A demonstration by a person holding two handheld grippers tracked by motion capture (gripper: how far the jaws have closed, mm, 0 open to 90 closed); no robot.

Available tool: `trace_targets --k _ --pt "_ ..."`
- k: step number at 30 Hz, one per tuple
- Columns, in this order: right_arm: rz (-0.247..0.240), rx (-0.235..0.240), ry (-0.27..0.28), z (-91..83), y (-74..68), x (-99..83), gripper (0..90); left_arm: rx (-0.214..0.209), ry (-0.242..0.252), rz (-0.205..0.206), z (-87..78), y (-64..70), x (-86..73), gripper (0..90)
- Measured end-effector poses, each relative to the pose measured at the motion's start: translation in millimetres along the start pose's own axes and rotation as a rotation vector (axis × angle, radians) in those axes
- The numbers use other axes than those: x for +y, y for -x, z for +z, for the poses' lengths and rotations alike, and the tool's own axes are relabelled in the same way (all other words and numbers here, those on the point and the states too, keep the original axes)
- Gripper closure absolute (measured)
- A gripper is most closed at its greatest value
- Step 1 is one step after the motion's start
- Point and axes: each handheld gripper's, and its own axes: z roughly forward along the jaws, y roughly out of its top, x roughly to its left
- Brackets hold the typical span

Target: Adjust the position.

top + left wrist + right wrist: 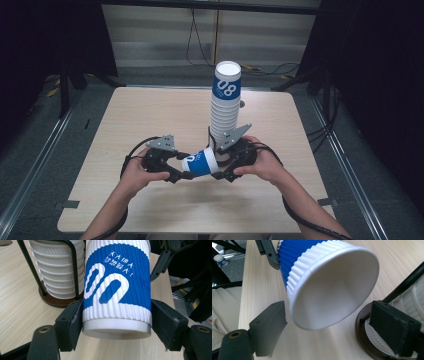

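1 cup (117,290) clamped, left gripper (116,325) | right gripper (337,325) fingers apart | stack (225,107) top: high view

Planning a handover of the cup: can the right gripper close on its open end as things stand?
Probably yes. The cup, clamped in the left gripper, points its rim between the open jaws of the right gripper, with nothing between. The stack stands close beside.

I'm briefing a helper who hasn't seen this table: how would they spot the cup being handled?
On the wooden table, find the tall stack of cups in its stand. Just in front of it, the left tongs grip a single cup. It alone lies sideways, apart from the stack, its open mouth facing the right tongs.
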Motion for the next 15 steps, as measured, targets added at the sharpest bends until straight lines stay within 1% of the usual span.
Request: trace_targets --k 2,3,4,6,7,8,9,11,15 --pt "-0.004 0.001 0.006 0.6 -0.1 -0.1 13.3 -0.006 -0.004 0.003 0.4 1.1 0.7 29.5" --pt "-0.009 -0.001 0.008 0.7 0.1 0.0 13.3 -0.012 0.007 0.003 1.3 1.7 0.9 29.5" --pt "-0.008 0.002 0.011 0.8 0.1 0.1 13.1 -0.011 0.004 0.008 1.9 2.6 1.2 29.5" --pt "-0.014 0.007 0.007 0.9 -0.2 0.2 12.9 -0.015 -0.003 0.011 2.7 3.0 1.3 29.5" --pt "-0.009 0.01 0.002 0.6 -1.0 0.3 12.7 -0.023 0.002 0.007 3.6 2.9 0.8 29.5" --pt "-0.02 0.012 0.004 0.9 -0.8 0.5 12.6 -0.026 0.004 0.004 4.0 2.7 0.3 29.5" --pt "-0.014 0.007 -0.007 0.1 -1.7 0.7 12.5 -0.03 0.004 0.003 4.2 2.4 -0.1 29.5" --pt "-0.023 0.015 0.0 0.3 -1.3 0.5 12.1 -0.037 0.014 -0.002 5.6 2.4 -1.3 29.6" --pt "-0.031 0.023 -0.007 0.2 -1.5 0.5 10.3 -0.045 0.02 0.003 8.0 3.1 -2.0 29.6"
